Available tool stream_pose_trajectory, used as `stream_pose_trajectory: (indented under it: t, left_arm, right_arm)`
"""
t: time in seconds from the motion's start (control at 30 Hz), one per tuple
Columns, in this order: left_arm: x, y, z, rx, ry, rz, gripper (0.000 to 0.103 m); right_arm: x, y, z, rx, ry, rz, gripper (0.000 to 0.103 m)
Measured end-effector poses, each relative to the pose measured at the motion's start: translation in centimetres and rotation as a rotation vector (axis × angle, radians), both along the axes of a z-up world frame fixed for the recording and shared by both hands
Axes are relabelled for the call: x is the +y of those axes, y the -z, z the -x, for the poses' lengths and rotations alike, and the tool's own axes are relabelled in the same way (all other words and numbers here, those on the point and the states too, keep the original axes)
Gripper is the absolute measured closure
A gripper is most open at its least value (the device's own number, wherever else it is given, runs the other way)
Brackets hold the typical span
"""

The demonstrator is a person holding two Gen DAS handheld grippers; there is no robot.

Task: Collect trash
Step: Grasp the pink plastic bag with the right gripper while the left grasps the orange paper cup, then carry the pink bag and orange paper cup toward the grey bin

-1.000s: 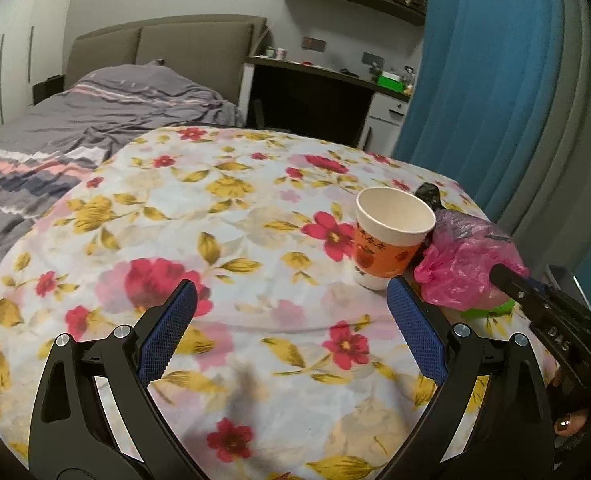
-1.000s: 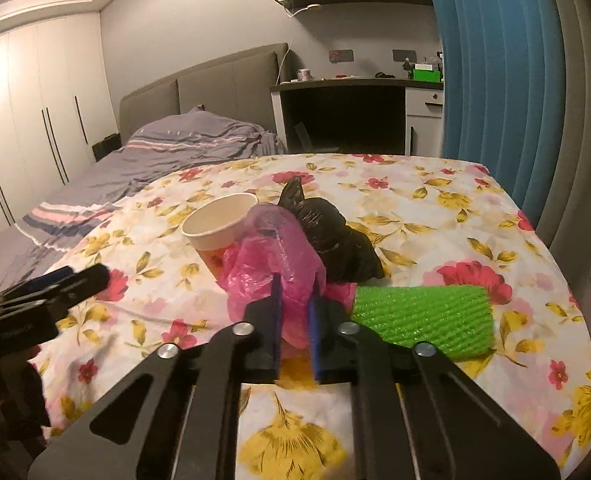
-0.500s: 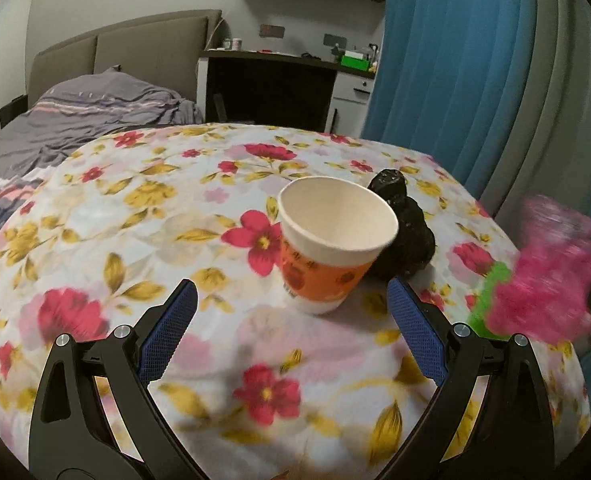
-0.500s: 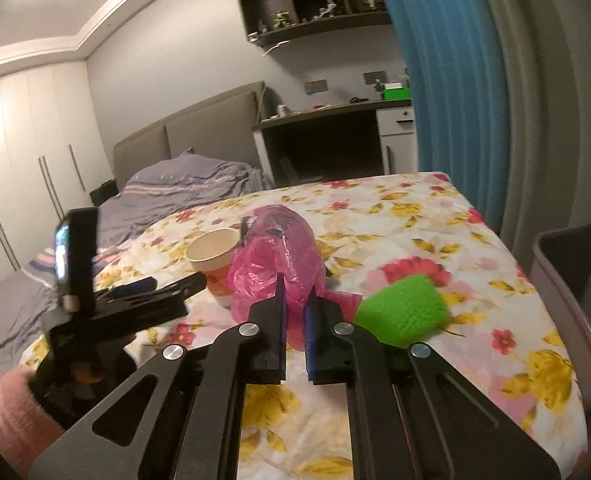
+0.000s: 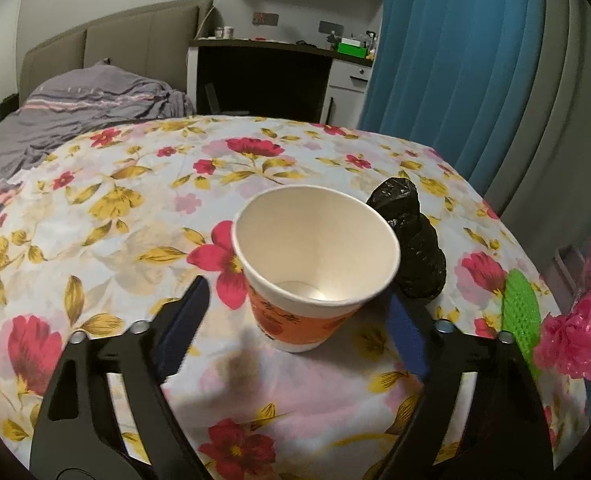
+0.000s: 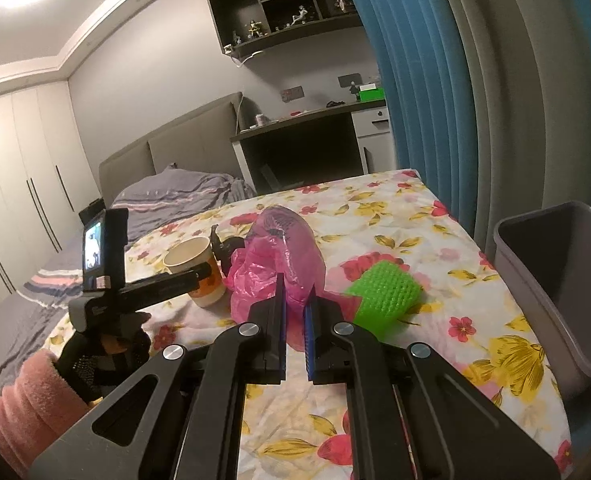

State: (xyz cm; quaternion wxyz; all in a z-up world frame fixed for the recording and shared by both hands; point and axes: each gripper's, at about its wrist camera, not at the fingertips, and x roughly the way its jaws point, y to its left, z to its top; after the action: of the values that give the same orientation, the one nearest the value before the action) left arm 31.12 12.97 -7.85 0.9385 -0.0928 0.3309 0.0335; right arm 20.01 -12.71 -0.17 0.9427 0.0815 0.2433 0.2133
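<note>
The crumpled pink plastic bag [image 6: 283,264] is pinched between the clenched right tongs [image 6: 294,312] and held above the floral-clothed worktop [image 6: 395,216]. The white-and-orange paper cup [image 5: 315,264] is framed upright between the closing left tongs [image 5: 295,312], whose blue pads are not seen to press on it. A knotted black plastic bag [image 5: 415,252] lies just behind the cup. A green foam mesh sleeve [image 6: 383,292] lies beside the pink bag, and a grey plastic bin [image 6: 563,276] stands past the worktop's right edge.

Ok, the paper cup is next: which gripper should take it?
Left. The left gripper already straddles the paper cup, jaws closing with the cup between them, pads not yet touching it. The right gripper is shut on the pink plastic bag, so it looks occupied.
</note>
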Motion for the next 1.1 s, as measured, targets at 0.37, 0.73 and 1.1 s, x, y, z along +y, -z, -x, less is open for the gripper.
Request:
stream_pose_trajectory:
  t: [0.37, 0.73, 1.1]
  left_arm:
    - [0.8, -0.7, 2.8, -0.043, -0.025, 0.036, 0.044]
    - [0.7, -4.2, 11.7, -0.125, -0.062, -0.02, 0.044]
    - [-2.5, -6.0, 16.0, -0.159, -0.027, -0.033, 0.044]
  right_arm:
    - [0.2, -0.5, 0.6, -0.018, -0.013, -0.004, 0.095]
    - [-0.5, -2.7, 3.4, -0.089, -0.006, -0.016, 0.095]
    - [-3.6, -3.7, 6.9, -0.121, 0.047, -0.014, 0.095]
